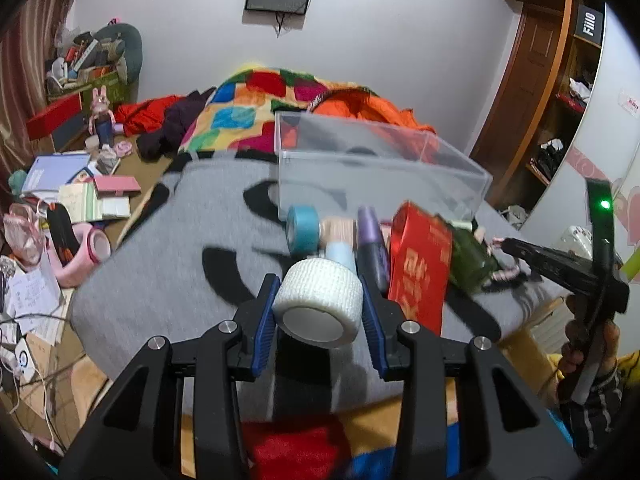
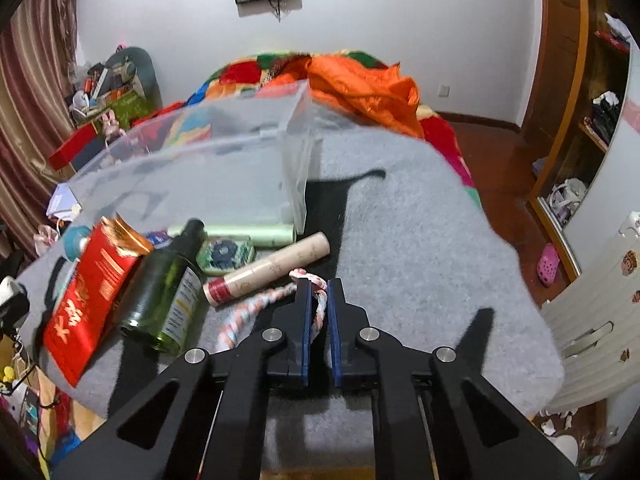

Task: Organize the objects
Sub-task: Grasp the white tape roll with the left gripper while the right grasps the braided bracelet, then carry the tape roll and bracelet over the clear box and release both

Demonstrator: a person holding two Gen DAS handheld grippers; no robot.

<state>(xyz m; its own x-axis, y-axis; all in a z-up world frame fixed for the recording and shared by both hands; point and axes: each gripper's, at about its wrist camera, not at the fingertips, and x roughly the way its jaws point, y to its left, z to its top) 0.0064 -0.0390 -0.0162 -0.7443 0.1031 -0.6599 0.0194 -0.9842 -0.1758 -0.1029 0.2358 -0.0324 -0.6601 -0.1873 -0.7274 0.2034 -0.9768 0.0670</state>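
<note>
— White tape roll [image 1: 318, 302]: where is it?
— Clamped sideways in your left hand-held gripper [image 1: 319, 304], above the grey blanket [image 1: 160, 280]. Your right hand-held gripper [image 2: 318, 304] pinches the braided rope [image 2: 248, 312].
— Next?
— Carry the roll level over the clear bin [image 1: 372, 168], well inside the rim, then release.

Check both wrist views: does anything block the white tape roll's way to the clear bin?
Yes. The left gripper holds the white tape roll; a blue tape roll, beige roll and purple bottle lie before the clear bin, whose open top looks unobstructed.
</note>
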